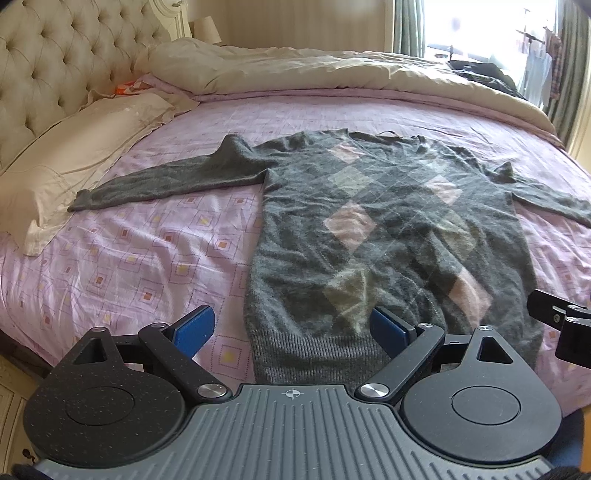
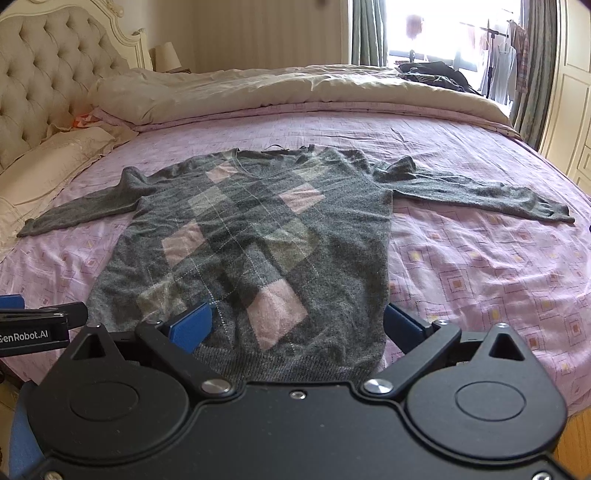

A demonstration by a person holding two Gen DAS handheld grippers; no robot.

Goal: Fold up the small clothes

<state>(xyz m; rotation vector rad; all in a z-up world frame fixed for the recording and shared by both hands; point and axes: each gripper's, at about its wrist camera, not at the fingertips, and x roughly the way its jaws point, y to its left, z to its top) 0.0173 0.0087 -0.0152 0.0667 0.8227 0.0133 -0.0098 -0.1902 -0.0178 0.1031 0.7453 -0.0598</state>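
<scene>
Both pairs of blue fingers stand wide apart and hold nothing: left gripper (image 1: pixel 291 330), right gripper (image 2: pixel 299 328), over the hem of a grey argyle sweater (image 1: pixel 369 221) spread flat on the pink bedsheet (image 1: pixel 129 258). Only the right wrist view shows the right sleeve's cuff (image 2: pixel 554 214); the left view cuts it off.

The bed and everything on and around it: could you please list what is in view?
argyle sweater: one, grey with pink diamonds, flat on the bedsheet, sleeves spread
bedsheet: one, pink patterned, covering the bed
duvet: one, cream, bunched at the far side
pillow: one, cream, by the headboard
headboard: one, cream tufted
dark clothes: one pile, far corner
curtains: green, at the window
left tool: open, above the hem
right tool: open, above the hem
</scene>
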